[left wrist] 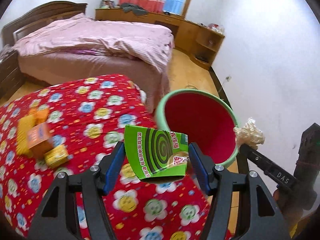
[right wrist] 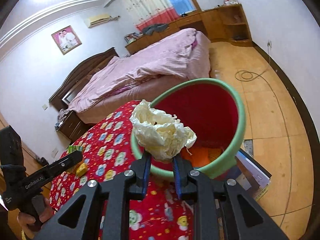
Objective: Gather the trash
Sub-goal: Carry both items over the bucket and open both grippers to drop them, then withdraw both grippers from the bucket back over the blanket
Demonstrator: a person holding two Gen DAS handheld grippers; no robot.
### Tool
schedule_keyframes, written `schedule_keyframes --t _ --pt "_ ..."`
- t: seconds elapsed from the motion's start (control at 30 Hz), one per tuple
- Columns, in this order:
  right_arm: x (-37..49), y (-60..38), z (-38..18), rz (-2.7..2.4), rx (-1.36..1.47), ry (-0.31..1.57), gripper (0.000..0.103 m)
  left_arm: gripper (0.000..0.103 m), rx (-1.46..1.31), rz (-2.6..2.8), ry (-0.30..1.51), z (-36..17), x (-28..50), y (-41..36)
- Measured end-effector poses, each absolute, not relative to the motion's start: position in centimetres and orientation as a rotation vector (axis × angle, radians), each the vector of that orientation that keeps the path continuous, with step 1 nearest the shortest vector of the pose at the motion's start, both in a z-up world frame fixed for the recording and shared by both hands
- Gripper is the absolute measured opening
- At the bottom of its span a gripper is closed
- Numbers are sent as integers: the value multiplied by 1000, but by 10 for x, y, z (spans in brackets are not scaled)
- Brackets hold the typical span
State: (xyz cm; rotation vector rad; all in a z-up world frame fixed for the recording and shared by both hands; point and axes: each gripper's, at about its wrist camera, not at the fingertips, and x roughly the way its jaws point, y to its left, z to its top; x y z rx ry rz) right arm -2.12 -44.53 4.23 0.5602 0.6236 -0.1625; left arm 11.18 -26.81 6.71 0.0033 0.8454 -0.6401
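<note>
My left gripper (left wrist: 157, 158) is shut on a green mosquito-coil box (left wrist: 156, 152), held above the red flowered cloth (left wrist: 90, 116) just left of the bin. My right gripper (right wrist: 161, 161) is shut on a crumpled cream paper wad (right wrist: 162, 132), held over the near rim of the bin. The bin (right wrist: 242, 112) has a green rim and red inside; it also shows in the left wrist view (left wrist: 160, 108). The wad shows at the right of the left wrist view (left wrist: 250, 134). Orange and yellow boxes (left wrist: 38, 140) lie on the cloth at the left.
A bed with pink bedding (left wrist: 90, 40) stands beyond the cloth-covered surface. Wooden cabinets (left wrist: 200, 38) line the far wall. A cable (right wrist: 248, 75) lies coiled on the wooden floor to the right. A yellow item (right wrist: 81, 170) lies on the cloth.
</note>
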Motion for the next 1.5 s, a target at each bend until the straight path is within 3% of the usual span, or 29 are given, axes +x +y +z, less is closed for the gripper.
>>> schedule_keyframes --t 0.5,0.6,0.97,1.5 --pt "12 -492 12 -207 585 701 28 65 220 -753 851 41 133 -369" --pt "16 -501 8 -207 609 707 33 71 209 -775 859 37 134 -371" --pt "15 -502 9 -187 630 683 50 71 96 -753 883 41 140 -347" --pt "12 -468 28 -160 568 675 62 71 -14 -617 871 65 136 -271"
